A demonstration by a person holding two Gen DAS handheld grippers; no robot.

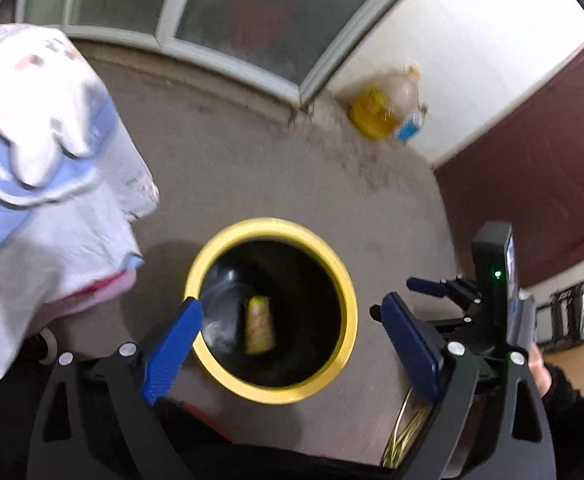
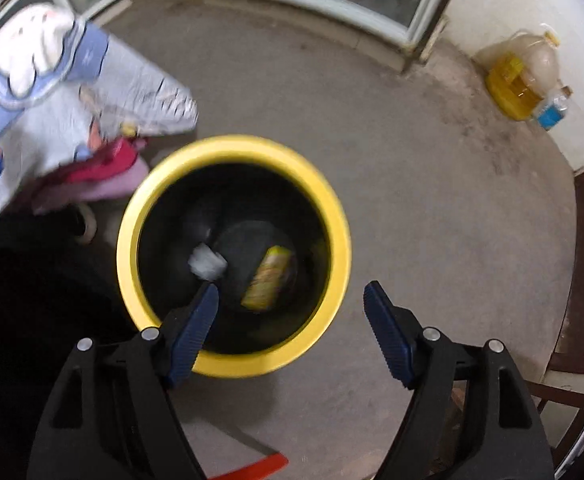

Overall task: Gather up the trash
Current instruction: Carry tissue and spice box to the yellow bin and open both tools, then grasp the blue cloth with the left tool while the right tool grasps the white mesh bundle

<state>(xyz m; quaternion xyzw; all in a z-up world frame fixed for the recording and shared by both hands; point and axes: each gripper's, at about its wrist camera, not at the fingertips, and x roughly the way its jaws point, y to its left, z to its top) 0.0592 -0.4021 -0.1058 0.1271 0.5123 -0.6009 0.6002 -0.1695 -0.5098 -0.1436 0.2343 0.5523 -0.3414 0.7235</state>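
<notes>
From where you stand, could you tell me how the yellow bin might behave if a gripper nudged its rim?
The yellow bin looks tall and narrow, so a push at the rim might tip it. It holds only a yellow can and a few scraps, so it is probably light. On the bare concrete floor it may slide.

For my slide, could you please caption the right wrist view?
Open right tool above yellow-rimmed bin holding a can.

The left tool (image 1: 292, 320) has black, curved plastic arms with triangular cut-outs, round silver screws at the joints, and blue ribbed pads (image 1: 173, 350) on its fingers. The right tool (image 2: 292, 320) is built the same: black arms, silver screws, blue ribbed pads (image 2: 193, 332). In the left wrist view it carries a black box showing a small green light, gripped by a bare hand (image 1: 540, 368) in a dark sleeve.
</notes>
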